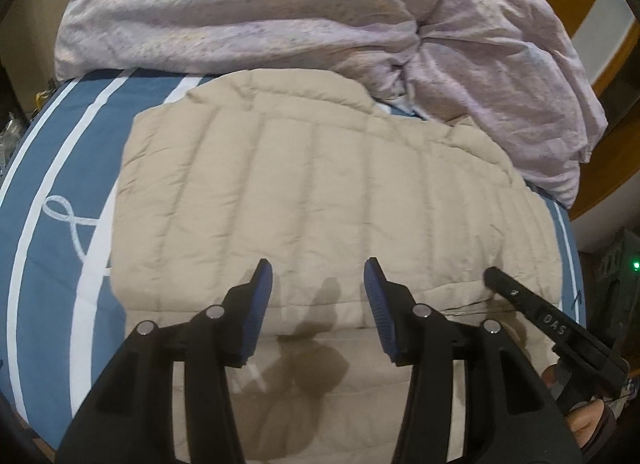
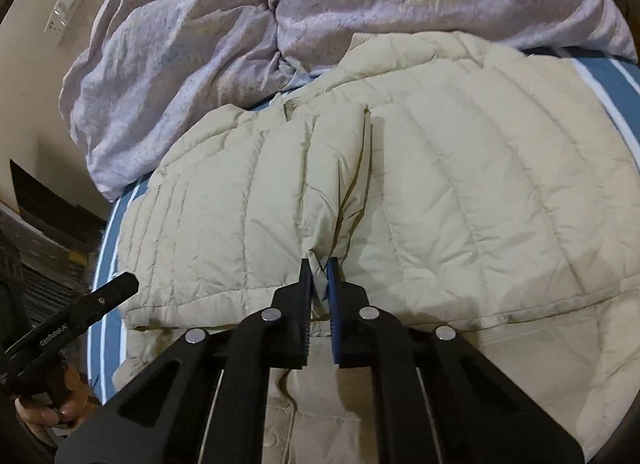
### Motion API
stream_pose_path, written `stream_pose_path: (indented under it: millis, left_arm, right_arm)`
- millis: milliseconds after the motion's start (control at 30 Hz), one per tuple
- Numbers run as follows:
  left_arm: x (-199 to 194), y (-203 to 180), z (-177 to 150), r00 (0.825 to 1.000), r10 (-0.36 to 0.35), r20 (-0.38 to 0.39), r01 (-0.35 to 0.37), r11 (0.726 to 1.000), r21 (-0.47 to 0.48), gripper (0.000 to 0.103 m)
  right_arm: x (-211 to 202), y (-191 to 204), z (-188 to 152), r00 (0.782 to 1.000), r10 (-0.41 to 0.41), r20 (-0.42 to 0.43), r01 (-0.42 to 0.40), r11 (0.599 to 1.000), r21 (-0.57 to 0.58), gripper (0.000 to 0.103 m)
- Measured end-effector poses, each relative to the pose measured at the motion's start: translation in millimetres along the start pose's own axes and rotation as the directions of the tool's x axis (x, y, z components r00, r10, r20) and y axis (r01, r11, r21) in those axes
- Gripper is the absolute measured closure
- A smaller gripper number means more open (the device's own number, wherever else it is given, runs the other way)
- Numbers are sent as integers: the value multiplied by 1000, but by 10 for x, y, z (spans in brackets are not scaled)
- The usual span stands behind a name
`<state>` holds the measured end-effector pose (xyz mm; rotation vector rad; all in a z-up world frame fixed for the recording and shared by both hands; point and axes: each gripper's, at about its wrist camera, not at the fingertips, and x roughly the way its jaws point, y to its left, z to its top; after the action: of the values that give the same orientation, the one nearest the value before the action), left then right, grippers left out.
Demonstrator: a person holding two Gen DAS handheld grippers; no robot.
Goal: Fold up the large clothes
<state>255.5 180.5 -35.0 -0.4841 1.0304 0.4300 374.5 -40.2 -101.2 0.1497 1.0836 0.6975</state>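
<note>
Left wrist view. Jacket (image 1: 312, 192): beige, quilted, spread flat on the bed (image 1: 60, 168), just in front of the duvet (image 1: 256, 12) heaped behind it. Left gripper (image 1: 318, 284): jaws wide apart, holding nothing, poised over the jacket's near hem, probably ready to take an edge. Right gripper (image 1: 536, 312): seen at the jacket's right edge.

Right wrist view. Right gripper (image 2: 319, 268): jaws nearly closed, pinching a fold of the jacket (image 2: 460, 192) so that a ridge lifts, seemingly to carry that part across the body. Left gripper (image 2: 80, 308): off the jacket's left edge; jaw state not shown here. Duvet (image 2: 192, 48): beyond the jacket.
</note>
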Motion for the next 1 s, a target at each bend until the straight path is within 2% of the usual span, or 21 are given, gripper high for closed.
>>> stream_pose_path:
  millis: [300, 533, 600, 633, 667, 700, 733, 767, 1000]
  left_arm:
    - [210, 243, -54, 998, 51, -48, -53, 998, -41, 55]
    - [328, 356, -110, 996, 65, -68, -69, 996, -60, 55]
    - [259, 371, -129, 997, 47, -63, -51, 997, -65, 54]
    - [222, 381, -136, 998, 38, -57, -42, 997, -66, 52]
    - [180, 395, -149, 998, 31, -51, -34, 997, -65, 52]
    - [130, 410, -168, 999, 26, -44, -29, 998, -63, 51]
    - [58, 442, -199, 999, 20, -34, -22, 998, -60, 51]
    - [-15, 477, -233, 1000, 13, -25, -15, 998, -60, 50]
    - [-500, 864, -619, 999, -22, 32, 25, 995, -94, 48]
  right_arm:
    - [101, -33, -52, 995, -102, -18, 102, 995, -2, 97]
    - [253, -85, -75, 989, -133, -60, 134, 991, 10, 95]
    - [229, -102, -51, 991, -110, -80, 112, 993, 21, 91]
    - [203, -116, -42, 991, -99, -86, 102, 995, 25, 83]
    - [154, -136, -36, 993, -85, -84, 88, 996, 29, 68]
    - [86, -156, -45, 994, -76, -73, 79, 996, 33, 59]
    - [-6, -173, -67, 997, -65, -51, 66, 997, 33, 47]
    - [-77, -178, -89, 998, -61, -33, 62, 998, 29, 41]
    - [-633, -418, -419, 993, -113, 28, 113, 994, -3, 40]
